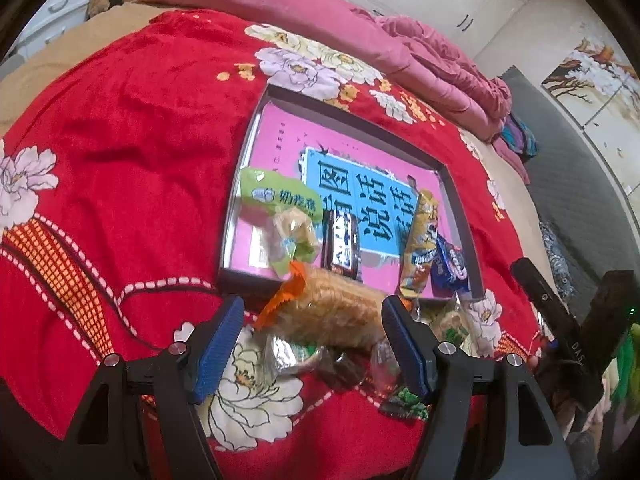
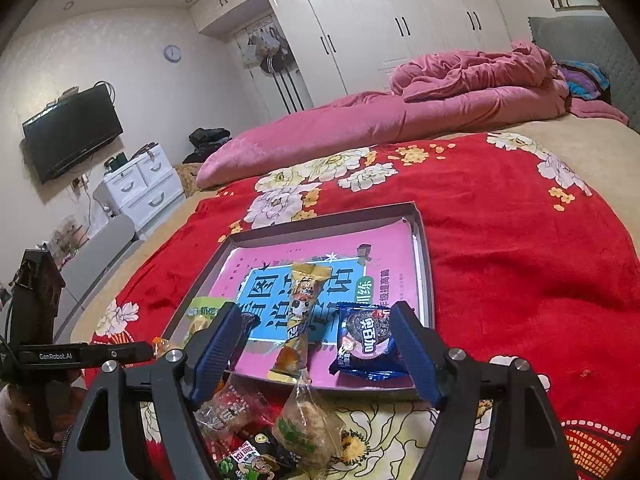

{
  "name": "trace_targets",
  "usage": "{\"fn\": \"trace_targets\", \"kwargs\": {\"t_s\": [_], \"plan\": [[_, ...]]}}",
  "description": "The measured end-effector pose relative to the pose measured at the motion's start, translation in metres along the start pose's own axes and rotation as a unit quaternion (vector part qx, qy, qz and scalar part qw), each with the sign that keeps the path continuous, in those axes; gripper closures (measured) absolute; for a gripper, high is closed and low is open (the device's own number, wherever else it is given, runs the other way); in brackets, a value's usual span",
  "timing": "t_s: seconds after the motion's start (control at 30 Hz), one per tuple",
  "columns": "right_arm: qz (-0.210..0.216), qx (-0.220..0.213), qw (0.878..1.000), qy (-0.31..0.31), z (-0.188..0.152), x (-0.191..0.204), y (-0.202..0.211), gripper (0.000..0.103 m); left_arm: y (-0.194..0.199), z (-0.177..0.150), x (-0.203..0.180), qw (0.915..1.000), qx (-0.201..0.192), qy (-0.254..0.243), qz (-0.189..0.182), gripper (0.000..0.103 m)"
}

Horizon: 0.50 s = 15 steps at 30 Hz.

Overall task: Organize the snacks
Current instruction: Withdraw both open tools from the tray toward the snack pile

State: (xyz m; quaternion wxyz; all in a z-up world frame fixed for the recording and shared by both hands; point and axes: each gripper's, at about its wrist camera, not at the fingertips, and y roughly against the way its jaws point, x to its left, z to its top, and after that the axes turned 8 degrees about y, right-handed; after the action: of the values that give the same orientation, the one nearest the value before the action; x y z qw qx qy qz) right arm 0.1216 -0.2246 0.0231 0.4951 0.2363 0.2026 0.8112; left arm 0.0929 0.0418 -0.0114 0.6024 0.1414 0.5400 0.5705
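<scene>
A shallow grey box (image 1: 456, 200) (image 2: 425, 264) with a pink and blue paper lining lies on the red floral blanket. In it lie a green snack bag (image 1: 280, 208), a dark bar (image 1: 340, 246), a yellow stick pack (image 1: 420, 248) (image 2: 300, 320) and a blue cookie pack (image 1: 450, 266) (image 2: 366, 344). My left gripper (image 1: 312, 344) is open, its jaws either side of a clear-wrapped cracker pack with an orange end (image 1: 324, 312), which rests on the box's near edge. My right gripper (image 2: 316, 352) is open and empty, above the loose snacks (image 2: 308, 424) in front of the box.
Several small wrapped snacks (image 1: 296, 356) lie on the blanket (image 1: 140, 152) before the box. A pink quilt (image 2: 440, 108) is bunched at the bed's far side. The other gripper's black body (image 1: 560, 320) (image 2: 60, 354) shows at each view's edge.
</scene>
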Motion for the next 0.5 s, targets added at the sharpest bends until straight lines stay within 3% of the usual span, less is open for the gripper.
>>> {"fn": "trace_targets", "kwargs": {"t_s": [0.5], "plan": [[-0.009,0.009,1.0,0.016,-0.007,0.01,0.008,0.025,-0.006,-0.014,0.007,0.9974,0.038,0.049,-0.035,0.03]]}}
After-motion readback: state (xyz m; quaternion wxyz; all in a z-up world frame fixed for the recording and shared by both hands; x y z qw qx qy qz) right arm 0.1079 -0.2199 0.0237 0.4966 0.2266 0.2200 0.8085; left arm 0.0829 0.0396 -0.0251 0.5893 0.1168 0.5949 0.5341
